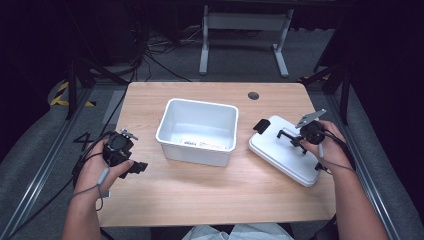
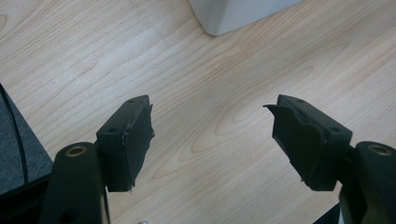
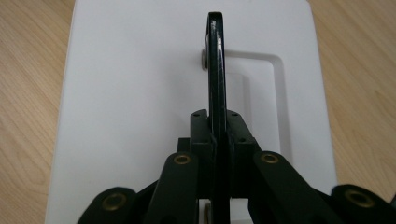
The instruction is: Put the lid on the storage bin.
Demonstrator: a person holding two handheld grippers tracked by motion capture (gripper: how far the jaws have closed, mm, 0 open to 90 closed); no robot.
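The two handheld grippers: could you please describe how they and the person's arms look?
Both are black. The left gripper has two blocky jaws with worn, ragged-edged pads on linkage arms with brass-coloured pivot pins. The right gripper has the same black links and brass pins, and in the high view it carries a grey three-cornered plate. Grey cables trail along each wrist. The forearms are bare, without sleeves.

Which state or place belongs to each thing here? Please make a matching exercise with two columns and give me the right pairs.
Things:
1. left hand-held gripper
2. right hand-held gripper
3. white bin
4. white lid

States or places:
A. lies flat on the table, right of the bin
B. open, over bare wood
C. stands in the middle, uncovered
D. shut on the lid's black handle

Pairs: 1-B, 2-D, 3-C, 4-A
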